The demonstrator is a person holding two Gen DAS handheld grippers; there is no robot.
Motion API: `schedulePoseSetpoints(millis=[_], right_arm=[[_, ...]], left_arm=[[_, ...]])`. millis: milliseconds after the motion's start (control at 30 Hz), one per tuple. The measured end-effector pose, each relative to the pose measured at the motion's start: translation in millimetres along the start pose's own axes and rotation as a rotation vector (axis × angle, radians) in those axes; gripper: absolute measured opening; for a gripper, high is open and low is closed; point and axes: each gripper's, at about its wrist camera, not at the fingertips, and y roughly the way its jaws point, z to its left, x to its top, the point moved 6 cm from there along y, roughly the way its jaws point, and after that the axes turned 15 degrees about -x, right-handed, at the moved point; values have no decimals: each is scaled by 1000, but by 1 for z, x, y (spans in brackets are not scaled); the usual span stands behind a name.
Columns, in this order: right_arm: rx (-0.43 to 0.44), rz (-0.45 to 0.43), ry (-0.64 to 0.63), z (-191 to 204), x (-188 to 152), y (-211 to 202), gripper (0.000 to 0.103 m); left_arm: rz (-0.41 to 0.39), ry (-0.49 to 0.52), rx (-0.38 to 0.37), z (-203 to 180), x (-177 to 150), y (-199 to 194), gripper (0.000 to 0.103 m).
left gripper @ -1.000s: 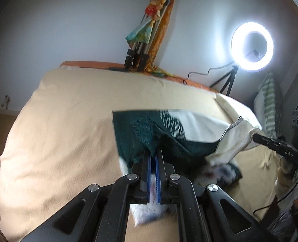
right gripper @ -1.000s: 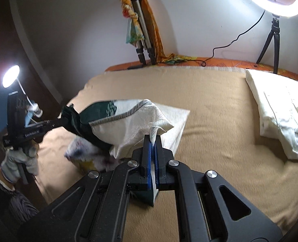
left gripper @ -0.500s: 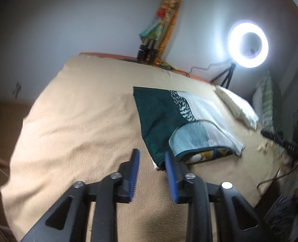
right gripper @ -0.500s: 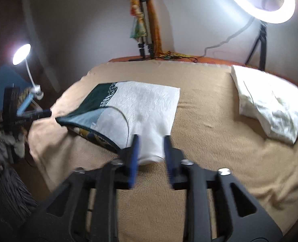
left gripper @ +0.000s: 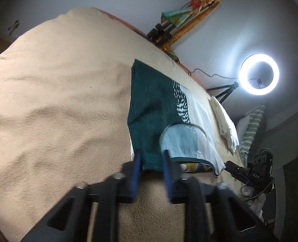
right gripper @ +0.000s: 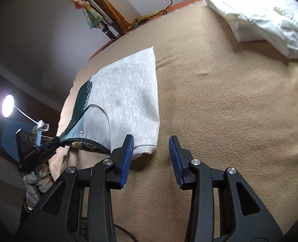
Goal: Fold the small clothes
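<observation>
A small sleeveless shirt, dark green on one side and white on the other, lies flat on the beige blanket; it shows in the left wrist view [left gripper: 159,109] and in the right wrist view [right gripper: 128,100]. My left gripper [left gripper: 152,173] is open, its blue pads either side of the shirt's near green corner. My right gripper [right gripper: 151,157] is open and empty, just right of the shirt's near white corner. The other gripper shows at each view's edge, the right gripper [left gripper: 247,175] in the left wrist view and the left gripper [right gripper: 38,149] in the right wrist view.
The beige blanket [right gripper: 219,100] covers the bed. A white pillow [right gripper: 265,18] lies at the far right. A ring light on a tripod [left gripper: 258,74] and folded tripods wrapped in cloth [left gripper: 181,20] stand by the wall. A desk lamp [right gripper: 9,105] glows at the left.
A second ago both grippers were shut on the lifted shirt. They laid it flat, let go and opened, and both have since tilted while staying near the shirt's near edge.
</observation>
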Motion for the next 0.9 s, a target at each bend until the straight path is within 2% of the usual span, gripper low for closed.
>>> schedulePoseSetpoints(millis=[33,67,167,267,333,467,567,600,667,700,767,833,900], right_arm=[[17,9,-1,2,-1,2,31],[35,22,-9,7,-2,4,15],[71,20,-15,17,-3,2,6],[146,1,19,23,-1,-10,5],[160,-3,25,23,-2,-13,4],[35,33,-4,13,-10,4,4],[-25,23,-69,15,-12,3,4],[-52,3,-114,20,-12,-1,4],[-121,-44,-182,27,-9,-11,4],[-139,-68,-205,32,-5,-17,6],[-127,-120,-234,42,2,-31,16],[-127,-191,-267,55,16,-44,16],[-116,-220,-288,70,29,-47,16]], left_arm=[[-3,5,5,0,1,1,8],[-5,11,7,-1,2,1,5],[-31,36,17,-6,7,-5,4],[-64,47,13,-9,12,-17,4],[-67,71,46,-7,9,-21,4],[7,91,103,5,-10,-9,4],[23,116,136,7,-16,-7,8],[24,124,147,6,-15,-9,17],[0,140,159,3,-10,-17,27],[-17,147,168,0,-7,-21,28],[-49,177,179,-8,-2,-30,29],[-84,209,178,-21,3,-36,30],[-100,239,173,-33,6,-32,30]])
